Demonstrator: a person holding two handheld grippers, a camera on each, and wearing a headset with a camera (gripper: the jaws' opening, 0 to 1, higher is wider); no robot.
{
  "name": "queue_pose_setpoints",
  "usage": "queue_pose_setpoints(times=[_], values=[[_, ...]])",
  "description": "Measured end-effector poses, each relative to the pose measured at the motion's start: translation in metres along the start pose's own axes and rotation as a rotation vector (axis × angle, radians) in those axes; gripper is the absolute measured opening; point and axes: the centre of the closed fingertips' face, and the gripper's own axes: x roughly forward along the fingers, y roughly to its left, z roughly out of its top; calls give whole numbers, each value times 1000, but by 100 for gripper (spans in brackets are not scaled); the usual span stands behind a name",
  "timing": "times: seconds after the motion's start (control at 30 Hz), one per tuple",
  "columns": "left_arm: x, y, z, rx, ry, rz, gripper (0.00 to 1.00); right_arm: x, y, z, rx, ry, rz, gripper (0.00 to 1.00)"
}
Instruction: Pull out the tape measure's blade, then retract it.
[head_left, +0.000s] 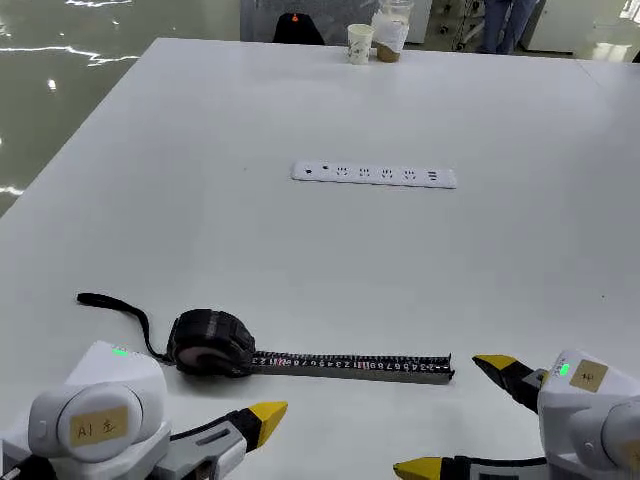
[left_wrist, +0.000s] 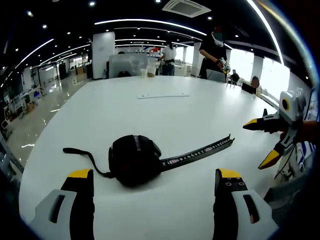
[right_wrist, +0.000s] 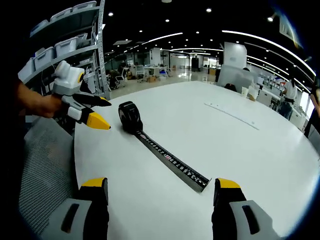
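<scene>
The left gripper (left_wrist: 154, 176) hovers low over the near edge of the white table (head_left: 300, 240). Its jaws are spread wide with nothing between them, and they face the tape measure case (head_left: 210, 343). A black wrist strap (head_left: 115, 305) trails left from the case and lies slack; it is too limp to serve as a handle. The case rests on its side. It looks compact, dense and rubber-skinned, so it should hold well if the jaws close across its flat flanks. The blade (head_left: 350, 364) is already drawn out and lies flat on the table, running right from the case. It is likely thin and springy with slick faces, and liable to whip back under its spring. The end hook (head_left: 449, 368) is the surest place to pinch it. The right gripper (head_left: 458, 415) waits just beside that hook, also fully open and empty. I cannot make out the lock on the case.
</scene>
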Motion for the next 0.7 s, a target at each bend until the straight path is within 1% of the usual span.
queue_pose_setpoints(times=[0.1, 0.23, 0.5, 0.7], values=[[4, 2, 1, -18, -2, 5, 98, 2, -5, 1, -14, -2, 5, 83], [8, 4, 3, -22, -5, 11, 96, 3, -10, 0, -35, 1, 15, 79], [18, 8, 4, -46, -2, 26, 96, 8, -17, -4, -78, 20, 42, 70], [26, 11, 4, -62, 0, 33, 94, 12, -24, -8, -117, 45, 63, 63]])
